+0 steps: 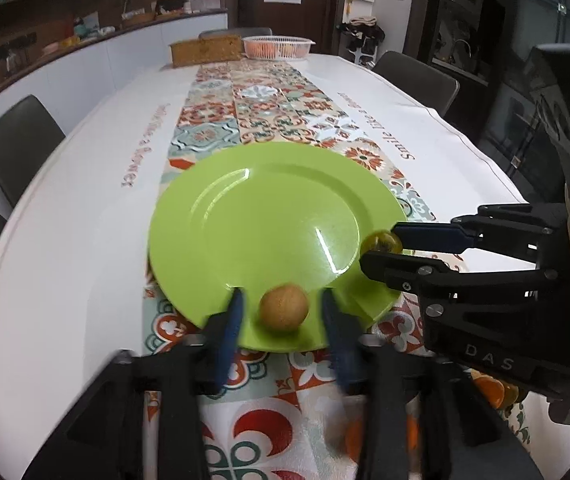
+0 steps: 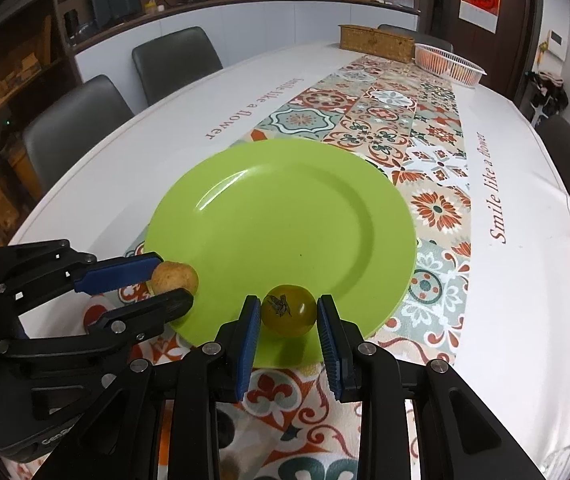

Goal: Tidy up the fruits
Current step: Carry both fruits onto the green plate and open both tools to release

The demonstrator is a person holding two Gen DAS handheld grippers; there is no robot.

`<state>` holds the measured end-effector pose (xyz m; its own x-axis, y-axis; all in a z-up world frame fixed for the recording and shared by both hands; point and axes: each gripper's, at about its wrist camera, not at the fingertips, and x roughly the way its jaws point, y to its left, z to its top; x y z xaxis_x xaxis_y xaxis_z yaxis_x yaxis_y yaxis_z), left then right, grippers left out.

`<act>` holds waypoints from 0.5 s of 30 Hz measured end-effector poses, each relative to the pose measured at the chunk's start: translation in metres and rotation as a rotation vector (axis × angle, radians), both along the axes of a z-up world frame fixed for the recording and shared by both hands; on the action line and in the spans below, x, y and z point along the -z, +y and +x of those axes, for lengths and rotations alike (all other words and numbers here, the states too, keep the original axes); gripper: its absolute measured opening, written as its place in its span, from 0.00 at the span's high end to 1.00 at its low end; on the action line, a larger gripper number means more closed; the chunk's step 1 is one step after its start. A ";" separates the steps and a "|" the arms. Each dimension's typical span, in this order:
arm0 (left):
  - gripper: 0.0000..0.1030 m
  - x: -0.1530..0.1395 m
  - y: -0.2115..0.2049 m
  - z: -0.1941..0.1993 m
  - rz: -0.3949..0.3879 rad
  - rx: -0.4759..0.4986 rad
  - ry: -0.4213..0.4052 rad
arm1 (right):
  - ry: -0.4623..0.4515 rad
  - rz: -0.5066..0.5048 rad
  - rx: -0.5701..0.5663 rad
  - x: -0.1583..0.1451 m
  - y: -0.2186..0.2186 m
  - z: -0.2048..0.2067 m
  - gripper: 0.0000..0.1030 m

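Note:
A lime green plate lies on the patterned table runner. A small round brown fruit rests on the plate's near rim between the open fingers of my left gripper, with a gap on each side. A small greenish-yellow tomato sits on the plate's rim between the fingers of my right gripper. The right fingers stand slightly apart from the tomato, so that gripper is open too.
A wicker box and a white mesh basket holding orange items stand at the far end of the table. Grey chairs line the sides. Orange fruit lies on the runner under the right gripper.

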<state>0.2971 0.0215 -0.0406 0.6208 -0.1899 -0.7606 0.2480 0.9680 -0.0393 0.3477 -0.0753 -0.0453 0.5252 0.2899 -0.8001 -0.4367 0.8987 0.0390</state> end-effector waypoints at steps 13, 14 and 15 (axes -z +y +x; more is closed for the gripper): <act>0.46 -0.040 0.013 -0.051 -0.016 -0.068 -0.097 | -0.114 0.035 0.065 -0.034 -0.025 -0.050 0.60; 0.44 -0.044 0.013 -0.057 -0.021 -0.074 -0.108 | -0.124 0.040 0.066 -0.038 -0.027 -0.056 0.59; 0.42 -0.048 0.013 -0.063 -0.026 -0.079 -0.118 | -0.136 0.040 0.069 -0.042 -0.028 -0.062 0.59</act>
